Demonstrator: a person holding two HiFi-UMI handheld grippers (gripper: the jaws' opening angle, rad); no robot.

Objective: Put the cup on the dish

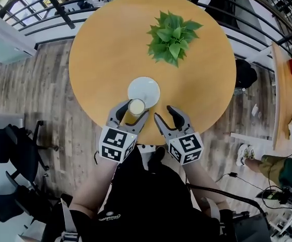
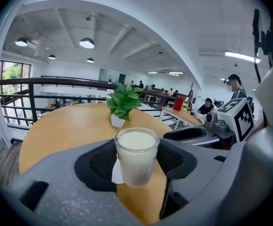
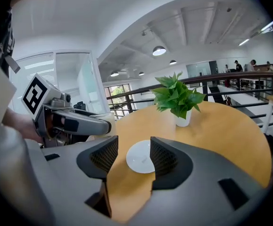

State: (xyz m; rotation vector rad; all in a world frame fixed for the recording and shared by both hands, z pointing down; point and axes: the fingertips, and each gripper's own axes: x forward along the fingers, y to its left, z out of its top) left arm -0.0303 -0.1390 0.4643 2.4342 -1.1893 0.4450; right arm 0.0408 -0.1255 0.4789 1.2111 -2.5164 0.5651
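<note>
Cup point(image 1: 136, 107) with milky contents, gripped between the pads of the left tongs point(image 1: 134, 110), at the lower-left rim of the dish point(image 1: 147, 87), centre of the head view. In the left gripper view the cup hides all but a sliver of the dish; whether the cup's base touches the table point(image 1: 110, 44) cannot be made out. Right tongs point(image 1: 165, 114) stand wide and empty, just right of the cup.

The cup point(image 2: 136, 157) is looking like clear smooth glass, the dish point(image 1: 146, 88) is gleaming glossy white, the table point(image 1: 105, 49) is showing matt wood.
</note>
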